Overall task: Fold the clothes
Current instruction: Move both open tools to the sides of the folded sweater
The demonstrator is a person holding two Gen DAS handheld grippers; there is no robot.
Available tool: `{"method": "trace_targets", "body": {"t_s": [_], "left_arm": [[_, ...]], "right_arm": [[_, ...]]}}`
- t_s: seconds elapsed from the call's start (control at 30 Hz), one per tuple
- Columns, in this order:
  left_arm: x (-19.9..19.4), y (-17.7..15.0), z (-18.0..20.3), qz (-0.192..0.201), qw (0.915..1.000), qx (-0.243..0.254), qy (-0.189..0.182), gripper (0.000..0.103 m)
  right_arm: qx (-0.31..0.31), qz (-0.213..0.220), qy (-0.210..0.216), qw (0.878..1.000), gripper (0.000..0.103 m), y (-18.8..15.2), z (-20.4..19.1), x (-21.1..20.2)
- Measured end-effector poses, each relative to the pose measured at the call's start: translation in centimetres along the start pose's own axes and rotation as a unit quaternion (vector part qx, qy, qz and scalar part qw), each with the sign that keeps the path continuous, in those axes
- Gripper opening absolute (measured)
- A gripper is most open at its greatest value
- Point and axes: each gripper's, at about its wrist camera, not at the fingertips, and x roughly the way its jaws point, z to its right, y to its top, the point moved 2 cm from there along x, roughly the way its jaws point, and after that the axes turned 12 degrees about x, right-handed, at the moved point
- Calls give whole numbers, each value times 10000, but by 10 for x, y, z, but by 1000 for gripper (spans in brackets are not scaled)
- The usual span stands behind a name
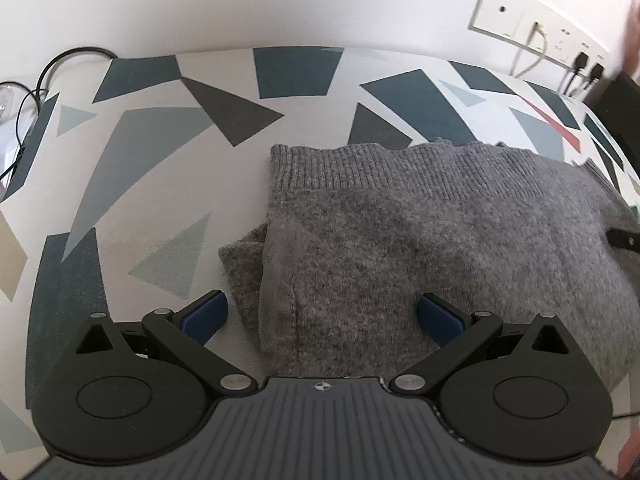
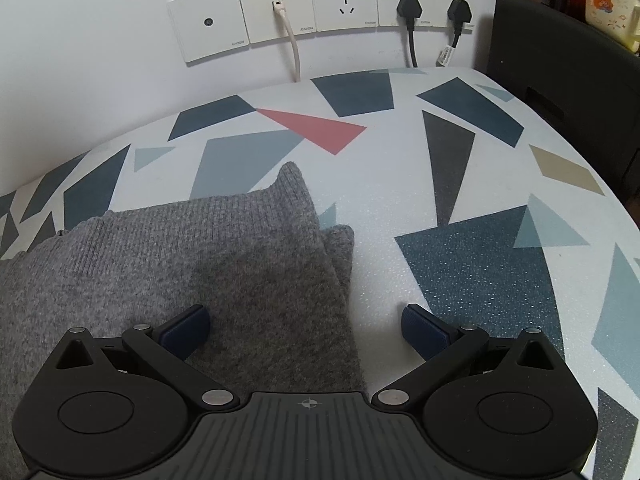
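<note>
A grey knitted sweater lies folded on a table covered with a white cloth with blue and grey shapes. Its ribbed hem faces the wall. My left gripper is open and empty, its jaws straddling the sweater's left edge, where a sleeve corner sticks out. In the right wrist view the sweater fills the lower left. My right gripper is open and empty over the sweater's right edge. A tip of the right gripper shows at the left view's far right.
A wall stands just behind the table, with a row of sockets, two black plugs and a white cable. A black box stands at the table's right end. Black cables lie at the far left.
</note>
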Motion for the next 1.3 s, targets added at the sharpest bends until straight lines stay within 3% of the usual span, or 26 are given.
{"method": "trace_targets", "body": {"t_s": [0.17,0.23,0.33,0.43,0.7,1.03,1.2,1.3], "left_arm": [[5,13,6,-70,9998,-145,-149,102],[5,15,15,-14,9984,-141,-550,101],[6,14,34,17,9970,115,-771,102],[8,11,47,2,9979,441,-481,102],[7,10,44,32,9973,476,-553,102],[9,9,47,193,9978,531,-359,103],[9,10,47,134,9978,534,-369,103],[9,9,47,186,9977,541,-366,103]], "right_arm": [[-62,-79,72,9999,102,2,1,0],[-67,-113,102,9999,102,2,0,-1],[-98,-129,195,9997,102,1,0,-2],[-337,-150,280,9989,102,-4,-6,-2],[-368,-344,382,9980,102,2,-9,0],[-857,-502,432,9941,102,8,-22,7],[-1201,-783,770,9867,101,4,-34,6],[-1285,-767,693,9863,102,1,-41,7]]}}
